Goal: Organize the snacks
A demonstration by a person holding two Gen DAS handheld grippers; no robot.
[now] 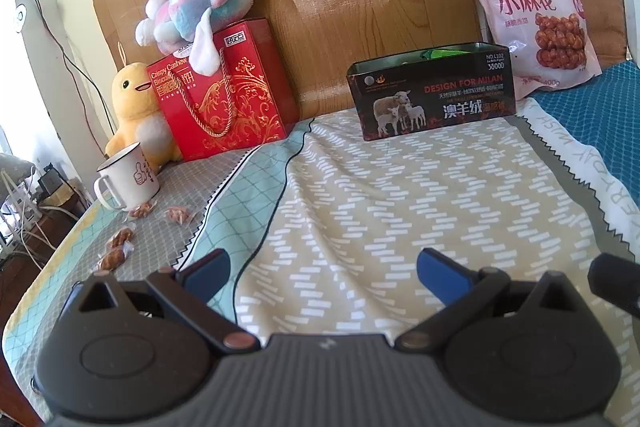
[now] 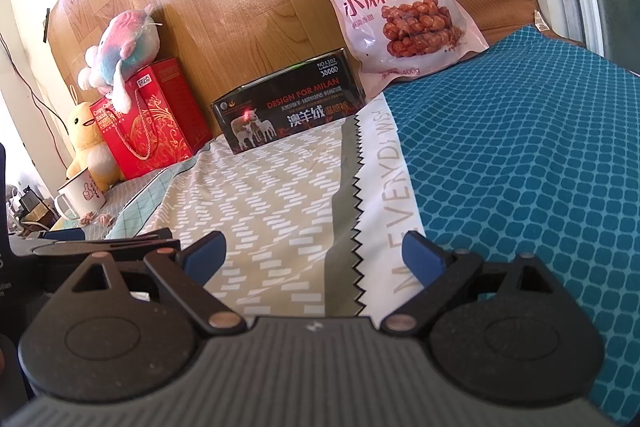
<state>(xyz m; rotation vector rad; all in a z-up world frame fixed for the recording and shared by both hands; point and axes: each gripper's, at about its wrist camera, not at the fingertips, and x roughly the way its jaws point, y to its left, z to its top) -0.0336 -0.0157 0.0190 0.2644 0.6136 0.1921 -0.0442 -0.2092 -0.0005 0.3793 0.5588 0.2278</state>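
Observation:
Several small wrapped snacks (image 1: 120, 247) lie loose on the grey checked cloth at the left, near a white mug (image 1: 127, 173); two more wrapped snacks (image 2: 98, 217) show beside the mug (image 2: 82, 195) in the right wrist view. A black open tin (image 1: 434, 91) with sheep printed on it stands at the back, something green inside; the same tin (image 2: 288, 111) appears centre-left in the right wrist view. A pink snack bag (image 1: 528, 19) leans on the wall behind it, also the bag (image 2: 394, 3). My left gripper (image 1: 322, 273) is open over the beige cloth. My right gripper (image 2: 314, 257) is open, holding nothing.
A red gift box (image 1: 224, 91) with a pastel plush (image 1: 200, 7) on top and a yellow duck plush (image 1: 136, 111) stand at the back left. A teal mat (image 2: 520, 155) covers the right side. The left gripper's body (image 2: 100, 247) sits close at the right gripper's left.

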